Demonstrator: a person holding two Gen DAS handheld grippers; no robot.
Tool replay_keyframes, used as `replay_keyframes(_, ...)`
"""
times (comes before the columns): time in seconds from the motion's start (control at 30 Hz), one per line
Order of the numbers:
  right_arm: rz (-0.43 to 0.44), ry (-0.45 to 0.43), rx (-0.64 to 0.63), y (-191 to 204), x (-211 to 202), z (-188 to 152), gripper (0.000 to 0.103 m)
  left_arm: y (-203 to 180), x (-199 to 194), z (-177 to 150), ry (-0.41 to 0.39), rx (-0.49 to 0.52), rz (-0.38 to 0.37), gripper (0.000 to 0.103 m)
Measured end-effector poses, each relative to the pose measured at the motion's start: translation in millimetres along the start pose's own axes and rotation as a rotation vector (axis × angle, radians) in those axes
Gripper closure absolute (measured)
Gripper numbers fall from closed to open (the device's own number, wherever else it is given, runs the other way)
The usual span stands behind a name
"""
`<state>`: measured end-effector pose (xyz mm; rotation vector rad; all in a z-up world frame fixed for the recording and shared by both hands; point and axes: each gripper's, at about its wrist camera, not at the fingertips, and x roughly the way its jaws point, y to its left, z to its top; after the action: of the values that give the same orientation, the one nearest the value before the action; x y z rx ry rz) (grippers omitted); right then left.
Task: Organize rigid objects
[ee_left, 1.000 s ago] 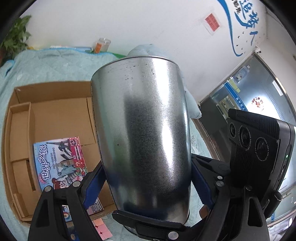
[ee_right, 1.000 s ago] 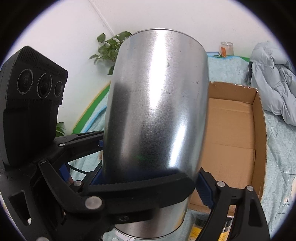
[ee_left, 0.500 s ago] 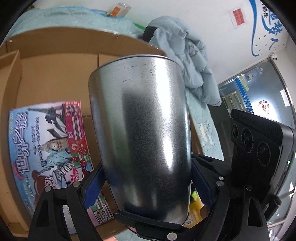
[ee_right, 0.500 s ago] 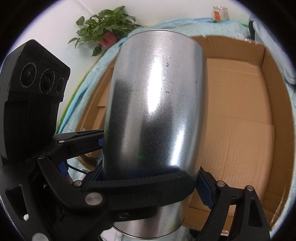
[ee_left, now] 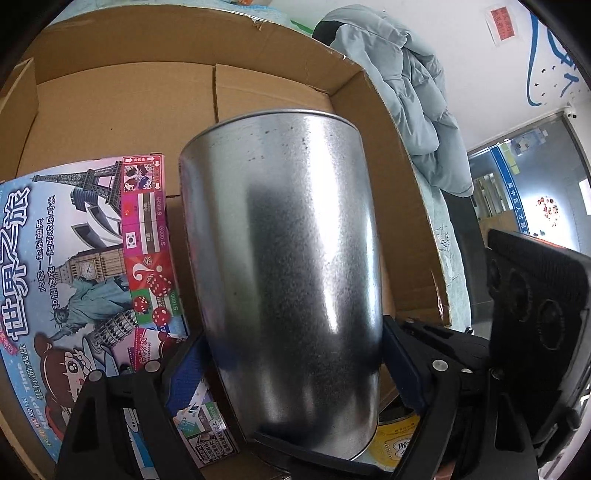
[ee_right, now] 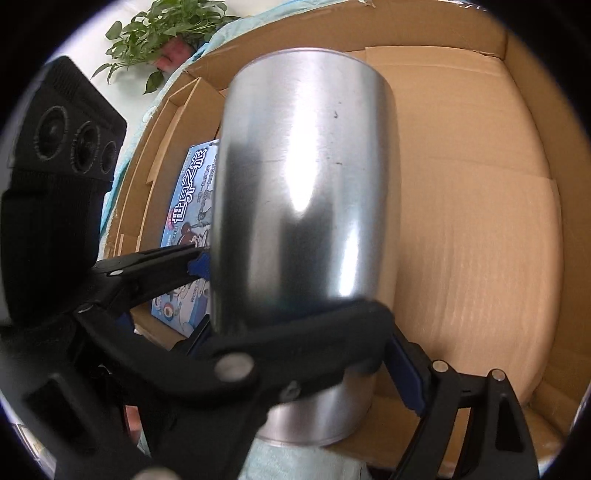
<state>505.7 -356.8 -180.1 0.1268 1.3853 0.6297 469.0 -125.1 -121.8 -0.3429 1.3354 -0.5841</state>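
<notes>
A large shiny metal can (ee_left: 284,266) fills the middle of both views; it also shows in the right wrist view (ee_right: 306,206). My left gripper (ee_left: 291,373) is shut on its lower sides. My right gripper (ee_right: 299,332) is shut on it too, from the opposite side. Together they hold the can over an open cardboard box (ee_left: 122,103), also in the right wrist view (ee_right: 480,184). A colourful board game box (ee_left: 85,258) lies flat in the carton's left part and shows in the right wrist view (ee_right: 192,177).
A grey padded jacket (ee_left: 410,96) lies on the teal cloth beyond the carton's right wall. A yellow-labelled jar (ee_left: 391,439) sits below the can near the carton's front. A potted plant (ee_right: 155,33) stands past the carton's far left corner.
Both grippers carried the can forward and down, from above the carton's near edge to over its inside. The carton and game box now look much larger and closer.
</notes>
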Motion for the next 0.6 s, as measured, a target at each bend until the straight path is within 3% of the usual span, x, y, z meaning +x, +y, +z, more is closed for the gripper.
replay_keyframes(0.3, 0.022, -0.052, -0.004, 3.3, -13.4, -24.2, 0.018, -9.2, -4.4, -3.2, 0.028, -0.009, 0.028, 0.018)
replay_keyframes(0.6, 0.037, -0.048, 0.020, 9.0, -8.2, -22.8, 0.018, -20.9, -18.4, -7.9, -0.010, 0.007, 0.105, 0.019)
